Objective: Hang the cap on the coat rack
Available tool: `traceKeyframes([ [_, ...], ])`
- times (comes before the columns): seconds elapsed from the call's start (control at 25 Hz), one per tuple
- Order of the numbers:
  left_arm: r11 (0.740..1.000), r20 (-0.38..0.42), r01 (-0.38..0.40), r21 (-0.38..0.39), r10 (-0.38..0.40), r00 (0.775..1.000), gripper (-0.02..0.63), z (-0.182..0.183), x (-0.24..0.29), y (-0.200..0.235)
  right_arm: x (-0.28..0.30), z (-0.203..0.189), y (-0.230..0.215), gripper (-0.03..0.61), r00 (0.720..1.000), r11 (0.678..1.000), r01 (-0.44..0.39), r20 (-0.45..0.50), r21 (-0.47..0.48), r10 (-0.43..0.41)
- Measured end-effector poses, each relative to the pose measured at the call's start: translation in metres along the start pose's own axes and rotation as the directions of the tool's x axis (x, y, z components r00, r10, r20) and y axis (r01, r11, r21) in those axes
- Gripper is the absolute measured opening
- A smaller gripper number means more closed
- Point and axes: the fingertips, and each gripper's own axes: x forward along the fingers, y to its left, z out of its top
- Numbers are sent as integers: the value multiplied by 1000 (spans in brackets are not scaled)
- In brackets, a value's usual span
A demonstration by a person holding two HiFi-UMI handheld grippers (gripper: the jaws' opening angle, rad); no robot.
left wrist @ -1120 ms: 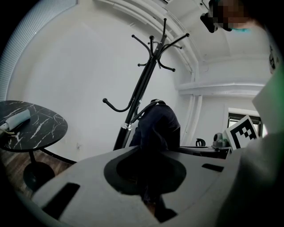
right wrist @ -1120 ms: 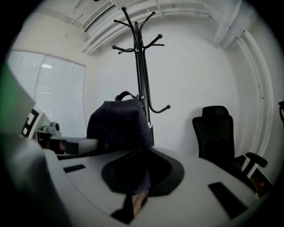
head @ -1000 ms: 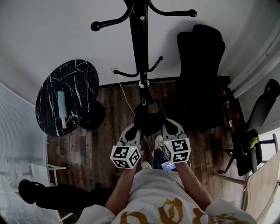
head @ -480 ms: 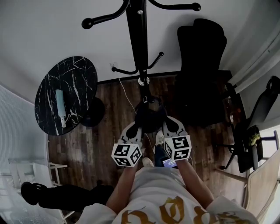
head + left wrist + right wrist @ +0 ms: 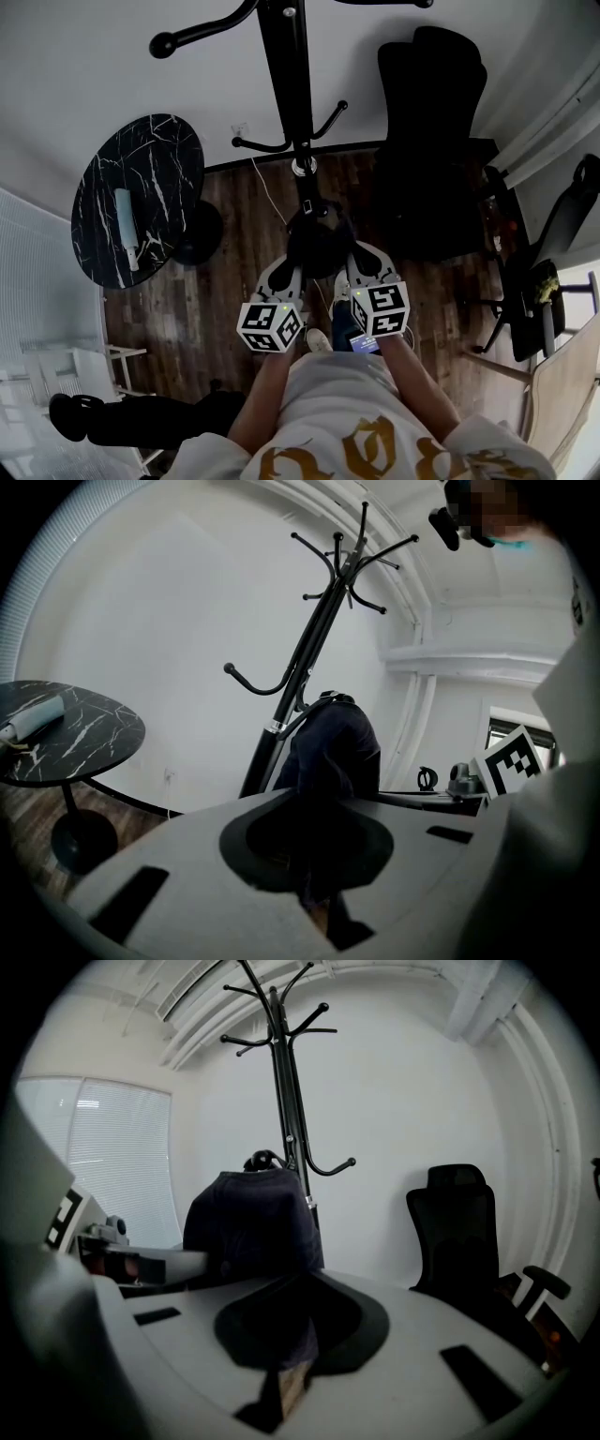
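A dark cap [image 5: 319,246] hangs between my two grippers, in front of the person's body and above the wooden floor. My left gripper [image 5: 296,266] is shut on the cap's left side, my right gripper [image 5: 347,262] on its right side. The black coat rack [image 5: 286,84] stands straight ahead by the white wall; its lower hooks [image 5: 330,120] curve out above the cap. In the left gripper view the cap [image 5: 328,752] bulges past my left gripper [image 5: 314,878], with the coat rack [image 5: 319,639] behind it. In the right gripper view the cap [image 5: 251,1222] covers the coat rack's [image 5: 286,1082] lower pole beyond my right gripper [image 5: 286,1358].
A round black marble table [image 5: 164,169] stands to the left with a pale roll [image 5: 129,230] on it. A black office chair [image 5: 431,141] stands right of the rack, another chair [image 5: 553,272] at the far right. A white cable [image 5: 270,202] runs across the floor.
The rack's pole and hooks have slid up and left in the head view as the view shifts toward it. Both grippers keep their hold on the cap.
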Motion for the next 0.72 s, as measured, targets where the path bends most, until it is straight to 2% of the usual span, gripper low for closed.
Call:
traceKeyframes([
  [0.72,1000,-28,-9,-14,9,1000,25,-7,17,14,21,-8,-8,18,999,1000,-10,-40,2,10],
])
